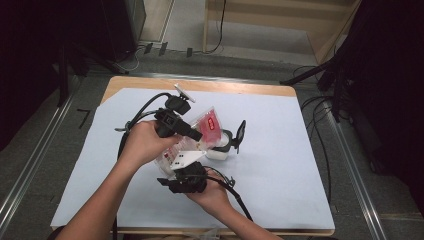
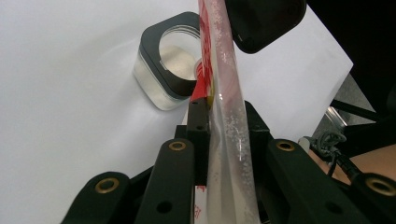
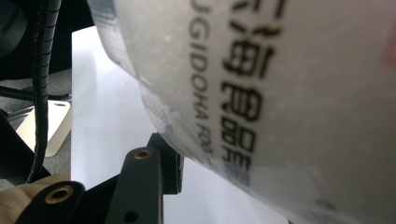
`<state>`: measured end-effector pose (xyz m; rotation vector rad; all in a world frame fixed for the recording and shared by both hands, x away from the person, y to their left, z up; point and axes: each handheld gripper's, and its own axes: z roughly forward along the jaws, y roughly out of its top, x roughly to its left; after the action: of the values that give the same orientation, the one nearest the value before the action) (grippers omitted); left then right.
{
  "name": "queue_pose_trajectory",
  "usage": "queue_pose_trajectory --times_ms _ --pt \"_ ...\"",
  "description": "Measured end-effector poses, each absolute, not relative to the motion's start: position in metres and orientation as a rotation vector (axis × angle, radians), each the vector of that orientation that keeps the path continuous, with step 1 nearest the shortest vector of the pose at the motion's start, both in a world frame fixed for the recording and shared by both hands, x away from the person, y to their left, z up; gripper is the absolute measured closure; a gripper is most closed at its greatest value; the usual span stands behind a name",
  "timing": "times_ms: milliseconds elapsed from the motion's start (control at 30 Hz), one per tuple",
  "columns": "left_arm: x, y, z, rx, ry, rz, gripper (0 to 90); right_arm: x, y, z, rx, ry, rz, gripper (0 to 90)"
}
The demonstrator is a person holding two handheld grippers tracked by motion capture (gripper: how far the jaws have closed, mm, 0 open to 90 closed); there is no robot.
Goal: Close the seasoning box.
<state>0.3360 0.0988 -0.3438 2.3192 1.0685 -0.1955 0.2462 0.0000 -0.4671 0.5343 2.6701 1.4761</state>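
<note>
A clear plastic bag (image 1: 207,125) with a red label and white powder inside hangs over the table, tilted toward a square clear jar (image 1: 220,148). The jar's black flip lid (image 1: 240,132) stands up. My left gripper (image 1: 197,136) is shut on the bag's upper part. In the left gripper view its jaws (image 2: 226,114) pinch the bag (image 2: 224,56) edge-on, just above the jar (image 2: 168,70). My right gripper (image 1: 184,168) grips the bag's lower end from below. In the right gripper view the printed bag (image 3: 280,93) rests against one finger (image 3: 144,182) and hides the other.
A white sheet (image 1: 280,165) covers most of the wooden table (image 1: 235,86). Black cables (image 1: 140,112) trail from both grippers. Dark stands and more cables lie on the floor to the right of the table.
</note>
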Motion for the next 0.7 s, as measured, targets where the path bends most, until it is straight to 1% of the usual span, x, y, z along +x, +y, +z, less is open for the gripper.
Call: queue_pose_trajectory --times_ms 333,700 --pt "0.3366 0.1025 -0.3459 2.304 1.072 -0.205 82.2 0.2471 0.0001 -0.4685 0.533 2.680 1.473 60.9" --pt "0.3374 0.1035 -0.3471 2.283 1.091 -0.219 82.3 0.2480 -0.0005 -0.4695 0.536 2.680 1.470 61.7"
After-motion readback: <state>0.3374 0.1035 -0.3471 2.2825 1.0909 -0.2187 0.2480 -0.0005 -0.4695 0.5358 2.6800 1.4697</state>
